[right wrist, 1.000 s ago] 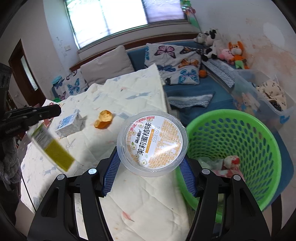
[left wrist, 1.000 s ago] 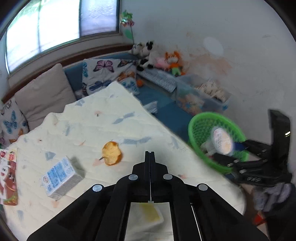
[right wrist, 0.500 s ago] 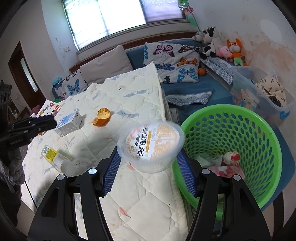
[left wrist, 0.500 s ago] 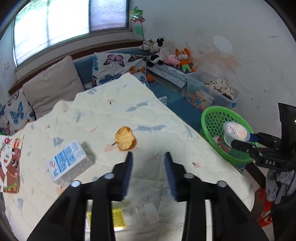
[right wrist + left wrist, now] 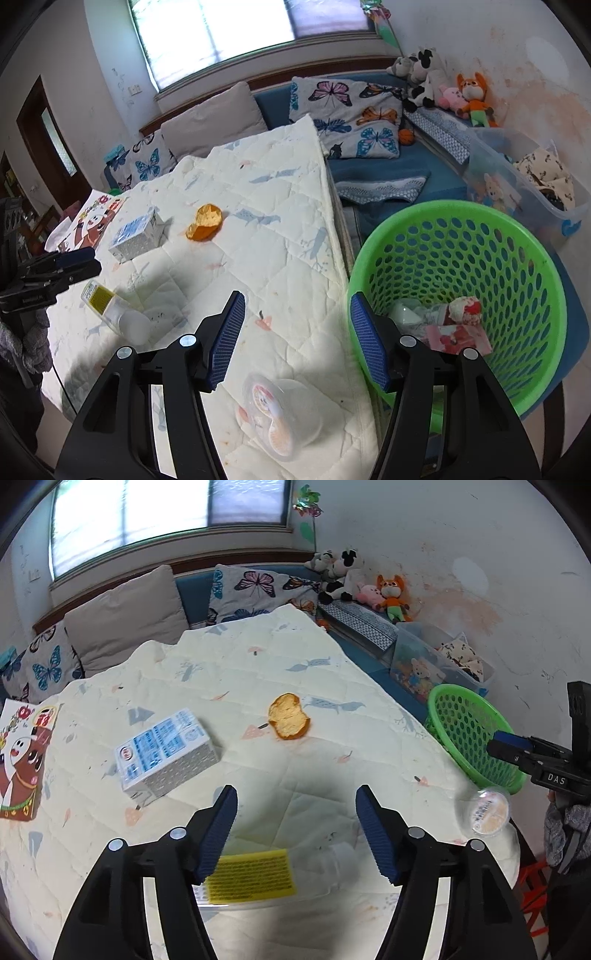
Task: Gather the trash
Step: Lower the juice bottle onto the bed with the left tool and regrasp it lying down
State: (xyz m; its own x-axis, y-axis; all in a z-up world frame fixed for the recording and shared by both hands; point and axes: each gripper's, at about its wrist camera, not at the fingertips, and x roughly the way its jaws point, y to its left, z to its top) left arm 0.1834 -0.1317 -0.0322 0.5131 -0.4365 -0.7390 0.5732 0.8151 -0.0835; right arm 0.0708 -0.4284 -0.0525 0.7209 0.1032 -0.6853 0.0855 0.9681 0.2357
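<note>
A clear bottle with a yellow label (image 5: 251, 875) lies on its side on the quilted table (image 5: 295, 664), just below my left gripper (image 5: 295, 794). Its jaws are opening with nothing between them. A clear plastic cup with a printed lid (image 5: 280, 417) lies tipped on the table's near corner under my right gripper (image 5: 297, 299), which stands open and empty. The green basket (image 5: 443, 210) stands off the table's right edge and holds some wrappers (image 5: 454, 321). An orange peel (image 5: 290, 722) and a blue-and-white carton (image 5: 166, 749) lie further back on the table.
A picture book (image 5: 22, 760) lies at the table's left edge. Cushions (image 5: 210, 122) and plush toys (image 5: 472, 92) line the blue bench behind. A clear storage box (image 5: 524, 184) sits beyond the basket. The cup (image 5: 487, 810) rests close to the table's edge.
The left gripper opened and the bottle dropped from it onto the table. The cup left the right gripper's fingers and fell onto the table beside the basket.
</note>
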